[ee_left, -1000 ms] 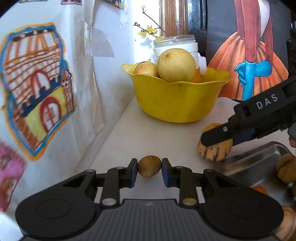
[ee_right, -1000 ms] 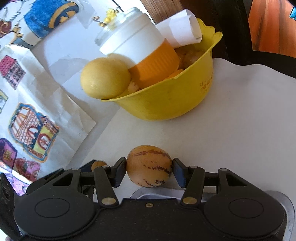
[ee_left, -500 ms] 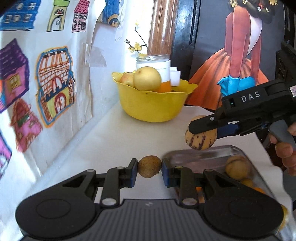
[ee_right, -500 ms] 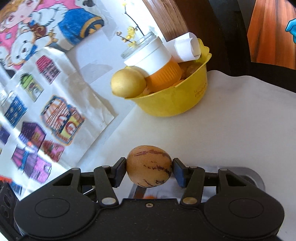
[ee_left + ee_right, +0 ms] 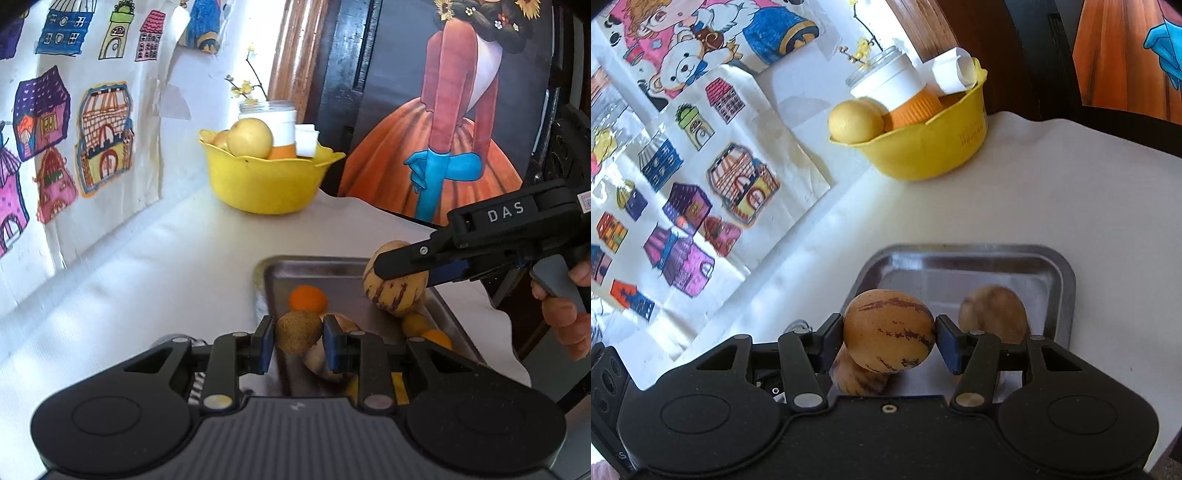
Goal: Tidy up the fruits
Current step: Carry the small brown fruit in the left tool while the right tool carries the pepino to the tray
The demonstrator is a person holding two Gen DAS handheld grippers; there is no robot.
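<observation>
My left gripper [image 5: 299, 331] clamps a brown fruit [image 5: 298, 331] at the tray [image 5: 332, 263] rim — right gripper [image 5: 889, 331] grips a striped melon [image 5: 889, 331] over bare tray floor.

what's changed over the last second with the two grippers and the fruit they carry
Both grippers drew back from the yellow bowl and now hang over the metal tray. The left gripper remains shut on the small brown fruit, the right gripper on the striped melon. Nothing was let go. The bowl's contents look unchanged.
</observation>
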